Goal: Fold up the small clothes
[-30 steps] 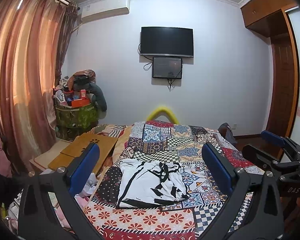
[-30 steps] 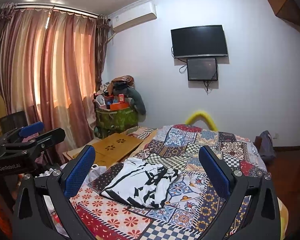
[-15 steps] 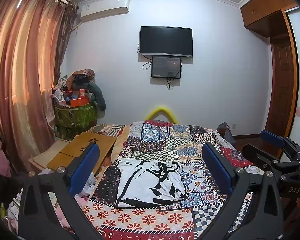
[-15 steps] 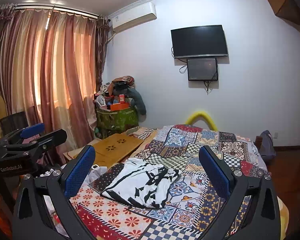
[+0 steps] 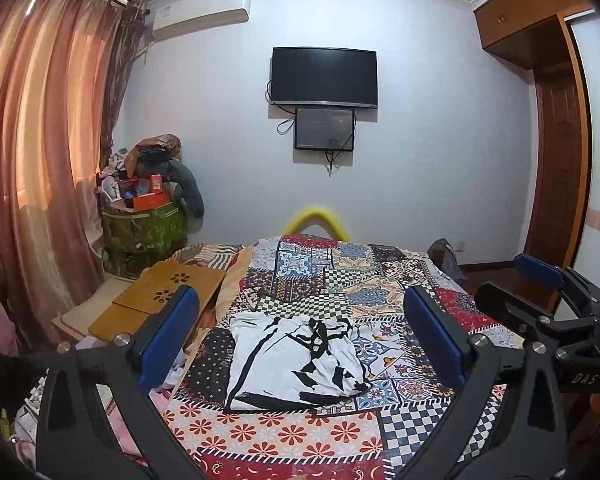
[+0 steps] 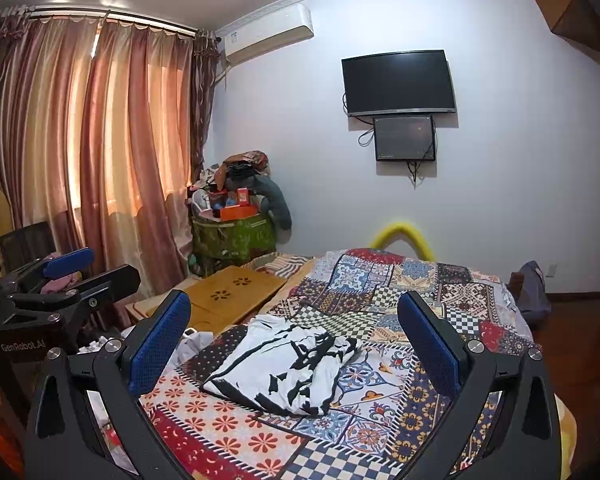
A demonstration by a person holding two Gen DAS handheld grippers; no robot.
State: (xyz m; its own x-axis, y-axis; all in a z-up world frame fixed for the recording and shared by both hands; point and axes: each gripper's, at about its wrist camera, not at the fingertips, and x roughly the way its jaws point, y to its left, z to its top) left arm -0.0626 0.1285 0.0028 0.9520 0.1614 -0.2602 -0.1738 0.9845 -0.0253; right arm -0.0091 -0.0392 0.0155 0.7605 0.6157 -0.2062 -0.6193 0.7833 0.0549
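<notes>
Shirt (image 5: 296, 360), white with black marks, lies on the near half of the bed (image 5: 340, 276), on the patchwork quilt (image 5: 284, 440). It makes a rough rectangle with a straight near hem, but its right side is bunched and rumpled, so it reads as partly folded or loosely laid; whether folds are still due or the work is nearly over, I cannot settle from this.

Nearest the cameras, both tools hang above the bed's near edge with nothing between their blue pads. The left tool (image 5: 300, 340) stands wide open, framing the shirt, and the right tool (image 6: 296, 344) is spread equally wide, seeing the shirt from its right side. Each appears in the other's view at the frame edge, so they sit side by side, well apart from the cloth. Held so, they seem poised to reach either edge of the shirt.

Left of the bed lies a wooden board (image 5: 168, 300). Farther off stand curtains (image 5: 40, 160) and a heaped green bin (image 5: 148, 232). On the far wall hangs a TV (image 5: 324, 76).
</notes>
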